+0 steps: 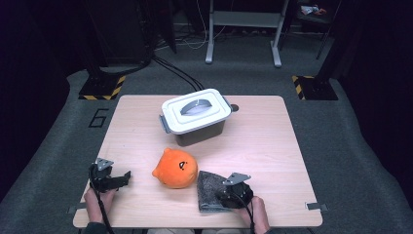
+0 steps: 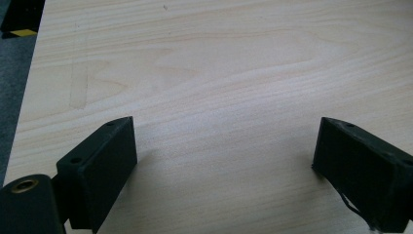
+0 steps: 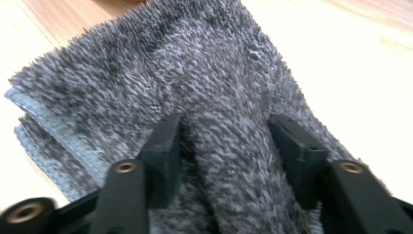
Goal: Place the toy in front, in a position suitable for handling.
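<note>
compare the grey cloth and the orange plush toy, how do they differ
The grey cloth lies flat and folded; the orange plush toy is round and bulging. The right gripper has a ridge of the cloth bunched between its jaws; the toy sits free, untouched. Both are soft and rest on the wooden table.

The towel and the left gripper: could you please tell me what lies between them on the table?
In the high view, the orange plush sits between the left gripper and the towel, a little farther back; bare table lies nearer the person.
</note>
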`<move>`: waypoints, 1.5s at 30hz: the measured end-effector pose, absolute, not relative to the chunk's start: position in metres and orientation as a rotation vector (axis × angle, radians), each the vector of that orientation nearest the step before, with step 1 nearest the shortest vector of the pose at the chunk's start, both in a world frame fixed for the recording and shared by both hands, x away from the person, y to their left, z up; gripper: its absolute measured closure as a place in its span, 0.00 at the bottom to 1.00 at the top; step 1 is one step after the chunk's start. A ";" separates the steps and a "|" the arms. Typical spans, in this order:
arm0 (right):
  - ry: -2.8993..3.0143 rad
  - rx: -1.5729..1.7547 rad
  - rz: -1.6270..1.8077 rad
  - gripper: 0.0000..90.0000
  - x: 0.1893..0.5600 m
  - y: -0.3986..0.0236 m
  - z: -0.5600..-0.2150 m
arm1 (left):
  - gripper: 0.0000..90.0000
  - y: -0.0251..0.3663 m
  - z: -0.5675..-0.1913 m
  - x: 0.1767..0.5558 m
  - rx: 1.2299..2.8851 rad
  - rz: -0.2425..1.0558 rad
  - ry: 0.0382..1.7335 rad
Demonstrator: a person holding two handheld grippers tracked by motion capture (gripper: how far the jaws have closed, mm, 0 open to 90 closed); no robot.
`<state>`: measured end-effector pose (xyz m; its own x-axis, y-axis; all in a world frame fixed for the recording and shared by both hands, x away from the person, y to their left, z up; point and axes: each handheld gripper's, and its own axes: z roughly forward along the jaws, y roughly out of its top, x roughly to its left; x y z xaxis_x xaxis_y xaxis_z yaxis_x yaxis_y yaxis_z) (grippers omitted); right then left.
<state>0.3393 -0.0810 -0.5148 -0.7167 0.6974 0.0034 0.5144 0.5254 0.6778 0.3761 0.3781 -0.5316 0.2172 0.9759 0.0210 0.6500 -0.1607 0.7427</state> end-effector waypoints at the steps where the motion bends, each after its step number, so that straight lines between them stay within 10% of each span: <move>1: 2.502 1.023 0.980 0.57 0.339 -0.082 -0.514 | 0.09 0.378 -0.532 0.376 1.888 0.692 1.500; 17: 2.463 1.013 1.013 0.82 0.337 -0.089 -0.515 | 0.09 0.378 -0.532 0.376 1.887 0.690 1.501; 45: 2.238 1.146 1.070 0.82 0.340 -0.143 -0.481 | 0.09 0.378 -0.532 0.376 1.887 0.690 1.500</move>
